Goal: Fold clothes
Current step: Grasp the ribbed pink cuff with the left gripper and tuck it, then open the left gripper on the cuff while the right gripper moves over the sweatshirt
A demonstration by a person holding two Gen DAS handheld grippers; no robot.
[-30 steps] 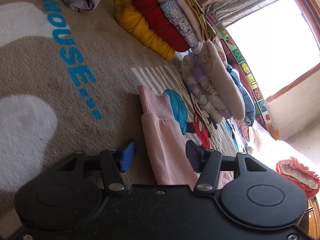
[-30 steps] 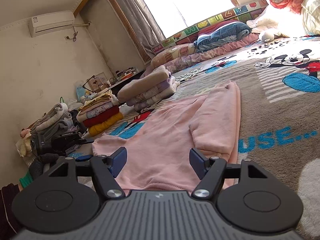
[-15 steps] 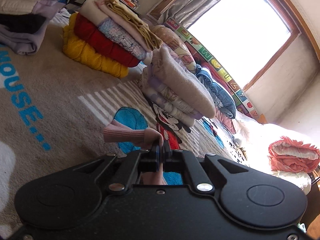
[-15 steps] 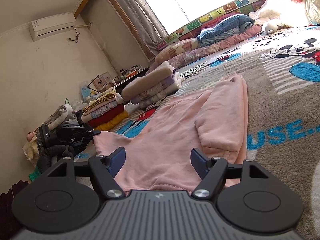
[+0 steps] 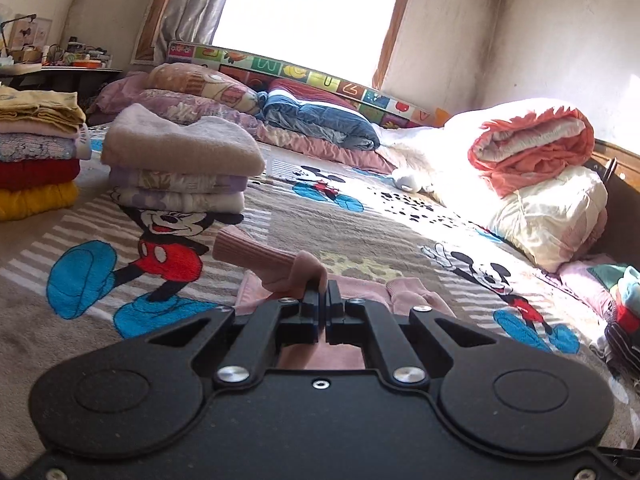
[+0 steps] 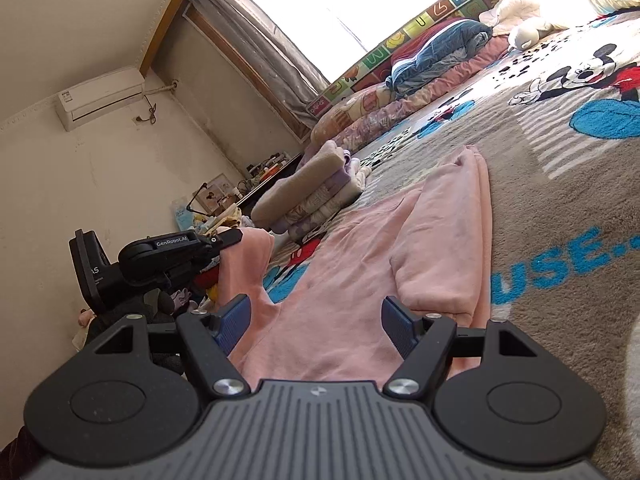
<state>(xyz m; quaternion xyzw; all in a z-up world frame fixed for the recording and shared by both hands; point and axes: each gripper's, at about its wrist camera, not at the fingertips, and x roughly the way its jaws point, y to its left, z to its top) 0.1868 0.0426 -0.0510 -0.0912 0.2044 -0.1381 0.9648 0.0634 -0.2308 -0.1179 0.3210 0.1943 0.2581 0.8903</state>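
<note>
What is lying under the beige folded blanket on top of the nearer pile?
Under the beige blanket lie folded purple and pale patterned cloths, then the cartoon bedspread. How many cloths there are I cannot tell.

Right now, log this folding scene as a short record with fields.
surface: cartoon-mouse blanket
garment: pink sweatshirt, spread flat on the blanket
left gripper: jaws shut on the sweatshirt's sleeve, cuff lifted off the blanket
right gripper: jaws open over the sweatshirt's near edge, gripping nothing
other sleeve: already folded in over the body
finished piles: beige-topped stack; stack with red and yellow layers
</note>
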